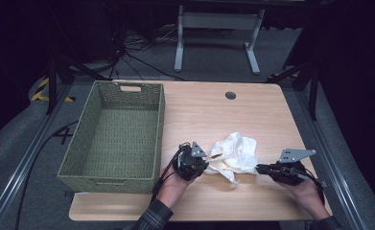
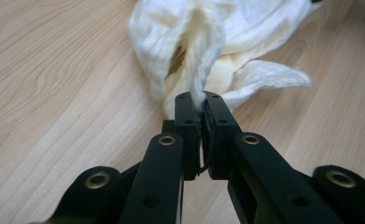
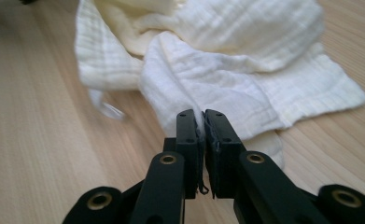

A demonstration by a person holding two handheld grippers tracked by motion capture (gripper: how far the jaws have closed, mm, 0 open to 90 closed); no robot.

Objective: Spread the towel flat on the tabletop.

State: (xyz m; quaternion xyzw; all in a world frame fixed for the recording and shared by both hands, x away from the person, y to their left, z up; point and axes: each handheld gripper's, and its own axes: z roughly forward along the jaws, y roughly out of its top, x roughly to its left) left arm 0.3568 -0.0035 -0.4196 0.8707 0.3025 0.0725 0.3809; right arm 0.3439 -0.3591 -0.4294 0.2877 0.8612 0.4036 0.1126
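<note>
A crumpled cream cloth (image 1: 234,154) lies on the wooden table (image 1: 209,110) near its front edge. My left gripper (image 1: 207,162) holds the cloth's left side; in the left gripper view the jaws are shut on a raised fold of the cloth (image 2: 203,70), pinched at the left gripper (image 2: 200,106) tips. My right gripper (image 1: 259,168) grips the cloth's right side; in the right gripper view the right gripper (image 3: 201,119) is shut on an edge of the cloth (image 3: 217,79). A hand holds each gripper from below.
A green woven basket (image 1: 161,120) stands on the left half of the table, with nothing inside. A round cable hole (image 1: 230,95) sits near the table's far edge. Beyond the table are a white desk frame (image 1: 218,28) and cables on the floor.
</note>
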